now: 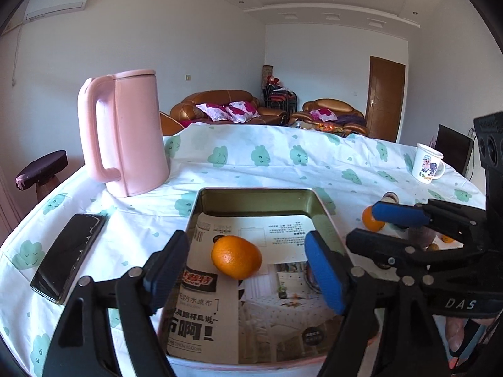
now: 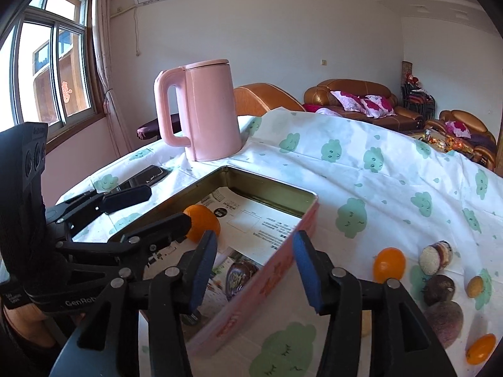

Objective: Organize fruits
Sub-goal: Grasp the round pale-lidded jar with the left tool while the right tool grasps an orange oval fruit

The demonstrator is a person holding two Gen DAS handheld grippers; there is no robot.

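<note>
Sofas and a brown door are sitting at the far end of the room, and a cloud-print cloth is covering the counter (image 1: 267,169). A pink kettle (image 1: 125,132) is standing far left, a phone (image 1: 69,257) is lying near left, and a mug (image 1: 427,165) is sitting far right.

A paper-lined tin (image 1: 251,194) is lying in the middle, and one orange (image 1: 236,257) is resting inside it on the paper. The left tool (image 1: 248,270) is hanging over the tin with its jaws spread wide, the orange lying between the blue pads but touching neither.

The right tool (image 2: 254,270) is hovering over the tin's right wall, its jaws likewise gaping and gripping nothing. Right of the tin, a second orange (image 2: 389,264) is lying on the cloth. Near it a small jar (image 2: 435,256) is lying on its side, two dark round fruits (image 2: 439,289) are sitting close together, and a small yellowish fruit (image 2: 474,286) and another orange one (image 2: 481,348) are resting further right.
</note>
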